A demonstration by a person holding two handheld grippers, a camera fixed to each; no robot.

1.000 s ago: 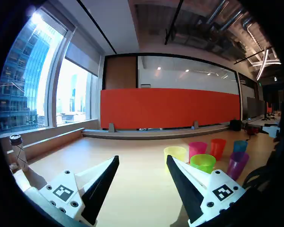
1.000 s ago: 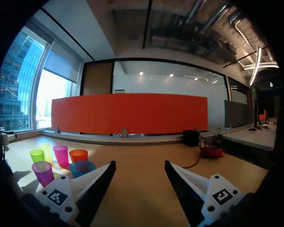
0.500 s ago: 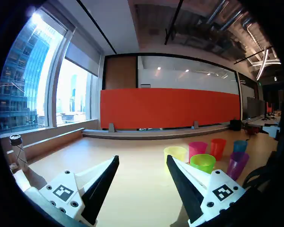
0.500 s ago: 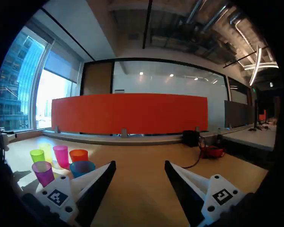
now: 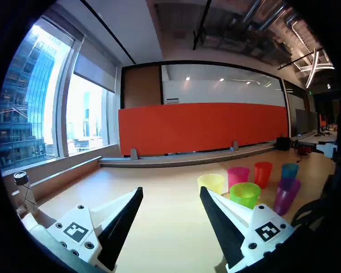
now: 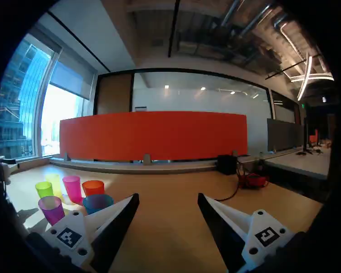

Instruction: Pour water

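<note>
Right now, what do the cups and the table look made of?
Cups: probably thin plastic, translucent and glossy; light glows through the coloured walls. Table: pale wood or wood-look laminate with a smooth satin finish; it is an even tan with soft reflections, and the grain is too faint to tell which.

Cups (image 5: 244, 193) on table (image 5: 169, 223), partition (image 5: 202, 127) behind

On the tan table (image 5: 170, 214), a yellow cup (image 5: 210, 183), pink cup (image 5: 238, 175), orange cup (image 5: 263, 173), blue cup (image 5: 289, 170), green cup (image 5: 244, 194) and purple cup (image 5: 285, 196) are glowing. Far behind, the partition (image 5: 202, 127) is showing plain red-orange.
</note>
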